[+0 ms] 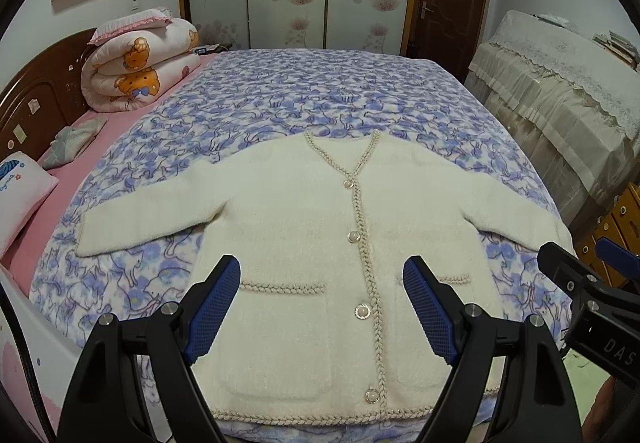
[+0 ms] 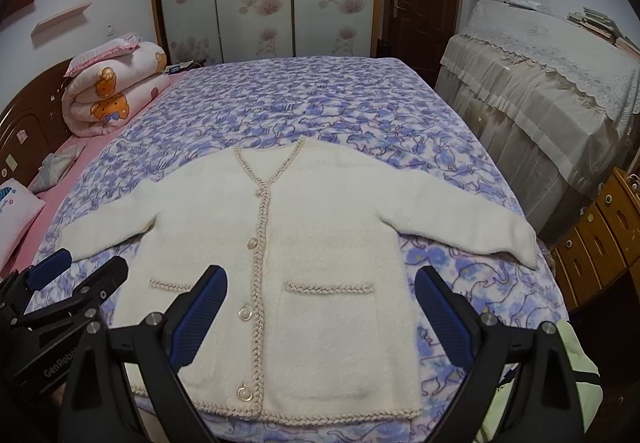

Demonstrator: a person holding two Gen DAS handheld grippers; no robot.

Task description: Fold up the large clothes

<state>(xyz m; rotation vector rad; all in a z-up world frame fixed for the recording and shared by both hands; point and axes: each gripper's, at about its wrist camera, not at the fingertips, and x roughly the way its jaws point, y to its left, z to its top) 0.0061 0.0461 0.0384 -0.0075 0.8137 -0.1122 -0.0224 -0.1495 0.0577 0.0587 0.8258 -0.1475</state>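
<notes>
The left gripper (image 2: 76, 271) body reads "GenRobo", the right gripper (image 1: 588, 263) "DAS".

soft, even indoor light in both wrist views, slightly cool and dim, with hardly any shadows and no glare. strong fisheye bending curves the bed (image 1: 360, 83) edges, black vignette fills the corners. focus is sharp throughout.

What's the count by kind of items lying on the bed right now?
Cream fluffy buttoned cardigan: 1
Rolled pink bear-print quilt: 1
White pillow with blue print: 1
Small grey-green folded cloth: 1
Total: 4
Both tools, left and right, hover open above the cardigan's hem.
</notes>
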